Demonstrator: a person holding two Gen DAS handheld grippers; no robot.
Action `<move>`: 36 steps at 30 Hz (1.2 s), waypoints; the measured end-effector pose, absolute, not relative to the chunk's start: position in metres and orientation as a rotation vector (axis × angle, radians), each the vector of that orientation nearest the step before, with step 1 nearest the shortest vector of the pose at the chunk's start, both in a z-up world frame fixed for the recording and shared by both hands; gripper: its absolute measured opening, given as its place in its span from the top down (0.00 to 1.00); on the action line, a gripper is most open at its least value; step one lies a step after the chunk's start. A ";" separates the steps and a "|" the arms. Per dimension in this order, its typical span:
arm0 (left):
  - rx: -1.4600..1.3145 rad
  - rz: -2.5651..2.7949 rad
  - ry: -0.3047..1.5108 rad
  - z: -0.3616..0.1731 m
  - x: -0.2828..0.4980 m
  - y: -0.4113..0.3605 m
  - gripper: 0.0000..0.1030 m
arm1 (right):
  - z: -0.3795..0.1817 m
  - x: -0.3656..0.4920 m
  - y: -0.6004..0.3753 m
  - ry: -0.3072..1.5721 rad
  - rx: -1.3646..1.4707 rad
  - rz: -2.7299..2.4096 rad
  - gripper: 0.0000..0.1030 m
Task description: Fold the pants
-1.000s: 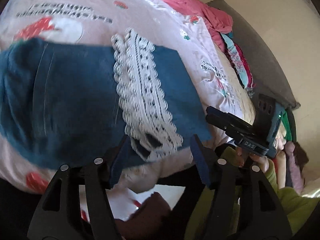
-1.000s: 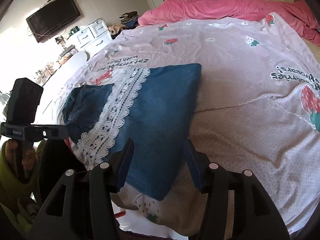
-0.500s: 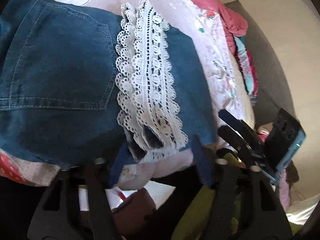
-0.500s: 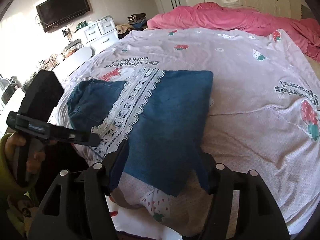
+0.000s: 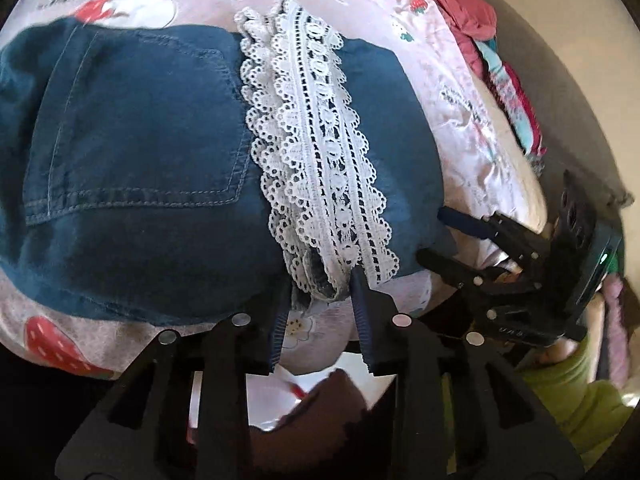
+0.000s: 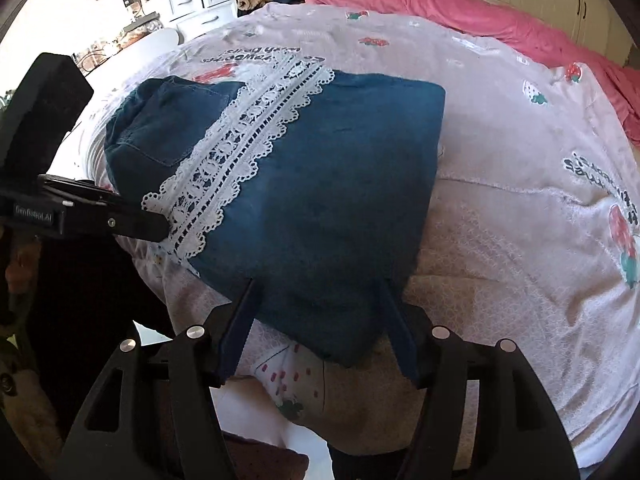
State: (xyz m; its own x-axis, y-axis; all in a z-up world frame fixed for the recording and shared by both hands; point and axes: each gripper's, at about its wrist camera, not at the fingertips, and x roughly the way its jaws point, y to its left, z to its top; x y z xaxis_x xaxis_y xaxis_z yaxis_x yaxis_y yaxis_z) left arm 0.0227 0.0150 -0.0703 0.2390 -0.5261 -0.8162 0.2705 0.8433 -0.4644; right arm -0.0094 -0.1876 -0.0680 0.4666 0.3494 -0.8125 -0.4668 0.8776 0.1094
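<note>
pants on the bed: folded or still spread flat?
Folded. The denim pants lie as a compact block on the bedspread, the lace hem doubled across the back pocket.

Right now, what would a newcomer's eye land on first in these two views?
The white lace band running down the folded blue denim pants, which lie near the bed's front edge on a pale strawberry-print bedspread. Next, the left gripper, its jaws closing around the lace hem, and the right gripper, open astride the pants' near corner.

Left gripper point(image 5: 322, 276) closing — right gripper point(image 6: 318, 286) agape
</note>
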 end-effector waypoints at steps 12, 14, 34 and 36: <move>-0.172 -0.530 1.135 -0.046 0.014 0.019 0.53 | -0.059 -0.011 -0.199 0.930 -0.060 0.531 0.36; -0.166 -0.526 1.125 -0.043 0.013 0.020 0.52 | -0.053 -0.013 -0.204 0.911 -0.043 0.520 0.36; -0.068 -0.396 0.973 -0.006 -0.004 0.052 0.31 | -0.024 -0.011 -0.220 0.868 0.045 0.425 0.23; -0.069 -0.377 0.966 -0.004 -0.005 0.060 0.29 | -0.016 -0.007 -0.213 0.858 0.041 0.440 0.23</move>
State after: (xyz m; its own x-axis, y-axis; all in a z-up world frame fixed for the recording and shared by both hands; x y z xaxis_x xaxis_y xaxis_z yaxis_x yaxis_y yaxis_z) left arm -0.0050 0.0595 -0.0040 0.5094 -0.3429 -0.7892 0.2823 0.9330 -0.2232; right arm -0.0069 -0.2134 -0.0163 0.5702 0.3916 -0.7221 -0.3589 0.9095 0.2098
